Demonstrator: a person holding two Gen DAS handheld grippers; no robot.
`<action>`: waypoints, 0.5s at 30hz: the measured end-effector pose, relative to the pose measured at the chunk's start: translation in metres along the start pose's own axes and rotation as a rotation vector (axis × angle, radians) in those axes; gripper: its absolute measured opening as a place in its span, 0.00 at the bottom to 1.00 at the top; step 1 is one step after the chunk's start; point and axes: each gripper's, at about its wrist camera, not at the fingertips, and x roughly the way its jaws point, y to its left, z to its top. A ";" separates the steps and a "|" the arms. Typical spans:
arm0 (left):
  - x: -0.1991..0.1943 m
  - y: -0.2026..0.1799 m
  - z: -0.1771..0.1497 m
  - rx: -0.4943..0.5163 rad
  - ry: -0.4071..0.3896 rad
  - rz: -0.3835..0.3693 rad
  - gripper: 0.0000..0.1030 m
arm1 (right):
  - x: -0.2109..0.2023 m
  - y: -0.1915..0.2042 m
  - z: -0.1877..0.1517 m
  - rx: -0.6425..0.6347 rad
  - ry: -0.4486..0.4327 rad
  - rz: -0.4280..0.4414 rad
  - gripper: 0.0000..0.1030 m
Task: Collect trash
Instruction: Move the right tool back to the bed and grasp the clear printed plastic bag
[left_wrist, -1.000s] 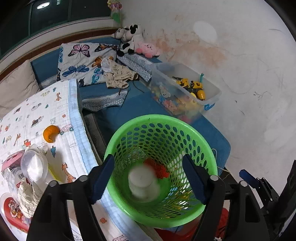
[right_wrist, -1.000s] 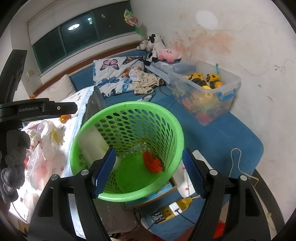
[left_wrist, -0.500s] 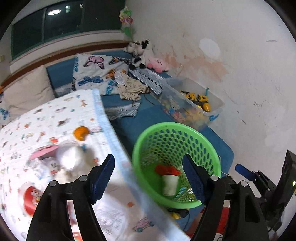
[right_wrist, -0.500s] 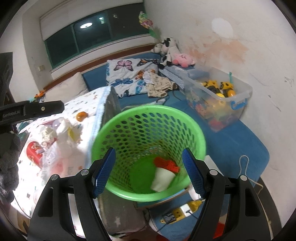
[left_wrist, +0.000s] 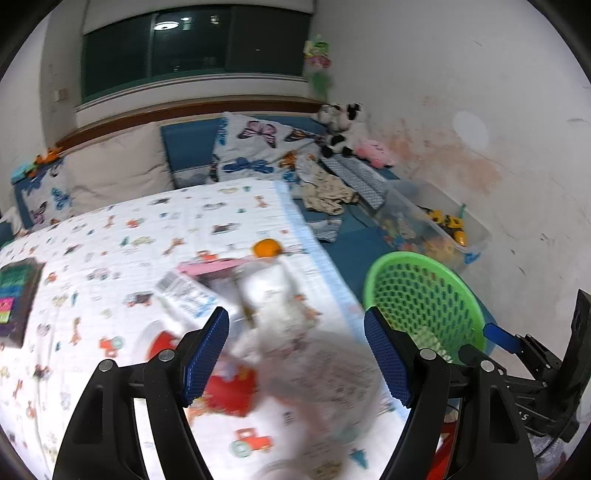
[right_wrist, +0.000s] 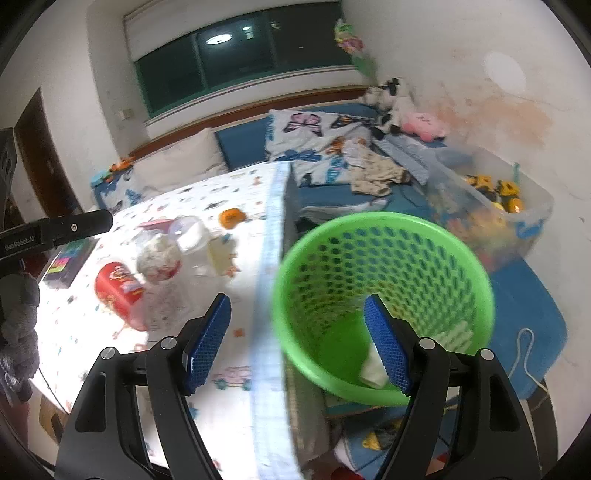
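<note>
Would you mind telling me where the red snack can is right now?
In the right wrist view, the red snack can lies on the patterned tablecloth, left of the green basket, beside the clear plastic cup.

White lettering reading "GenRobot.AI" ran along the black gripper body (right_wrist: 55, 232) at the left edge of the right wrist view; other print was too blurred to read.

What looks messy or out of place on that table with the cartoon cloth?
A cluster of litter sits near the table's edge by the green basket: a red snack can lying on its side, a clear plastic cup stuffed with crumpled scraps, and an orange peel lying apart. One white piece is already in the basket.
</note>
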 end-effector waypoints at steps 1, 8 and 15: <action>-0.002 0.006 -0.003 -0.010 -0.001 0.007 0.71 | 0.003 0.006 0.000 -0.002 0.006 0.013 0.73; -0.016 0.048 -0.021 -0.080 -0.006 0.047 0.71 | 0.020 0.039 -0.005 -0.023 0.045 0.091 0.75; -0.026 0.077 -0.042 -0.126 -0.002 0.071 0.71 | 0.043 0.071 -0.016 -0.059 0.098 0.137 0.78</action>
